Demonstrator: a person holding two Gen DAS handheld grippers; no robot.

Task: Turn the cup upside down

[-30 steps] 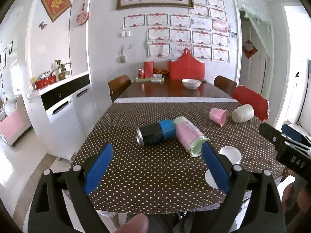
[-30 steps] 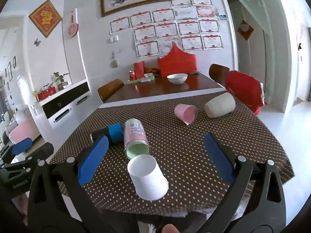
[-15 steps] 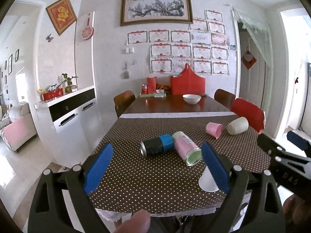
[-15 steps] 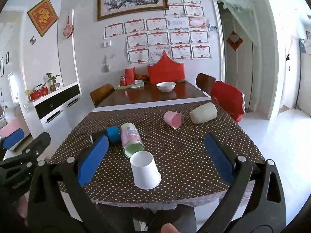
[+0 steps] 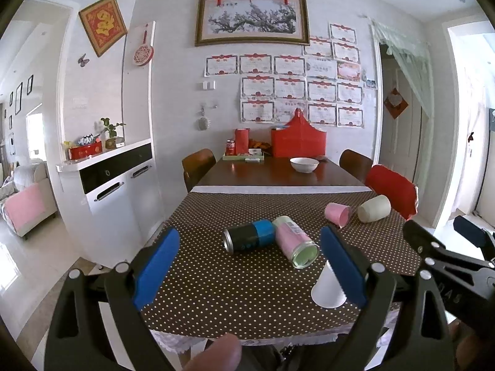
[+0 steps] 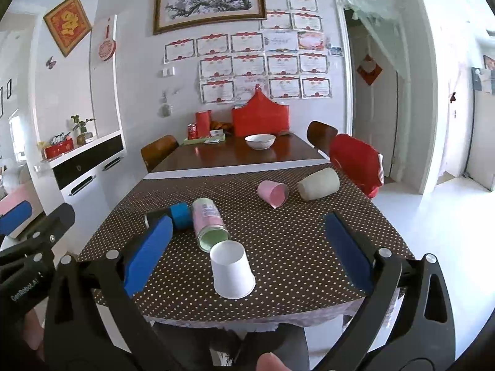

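Note:
A white paper cup (image 6: 232, 271) stands upside down, mouth down, near the front edge of the dotted brown tablecloth (image 6: 294, 247). In the left wrist view the cup (image 5: 326, 287) is partly hidden behind my left gripper's right finger. My right gripper (image 6: 247, 250) is open and empty, held back from the cup above the table's front edge. My left gripper (image 5: 247, 262) is open and empty, also held back over the front edge. Each gripper shows at the side of the other's view.
A black and blue can (image 5: 249, 239) and a pink can (image 5: 295, 244) lie on their sides mid-table. A pink cup (image 6: 273, 193) and a beige cup (image 6: 318, 188) lie further back right. A white bowl (image 6: 260, 141) sits on the far wooden table. A white cabinet (image 5: 111, 191) stands left.
Both grippers have drawn back and risen away from the table. The white cup stays mouth down in place and looks smaller and farther in both views.

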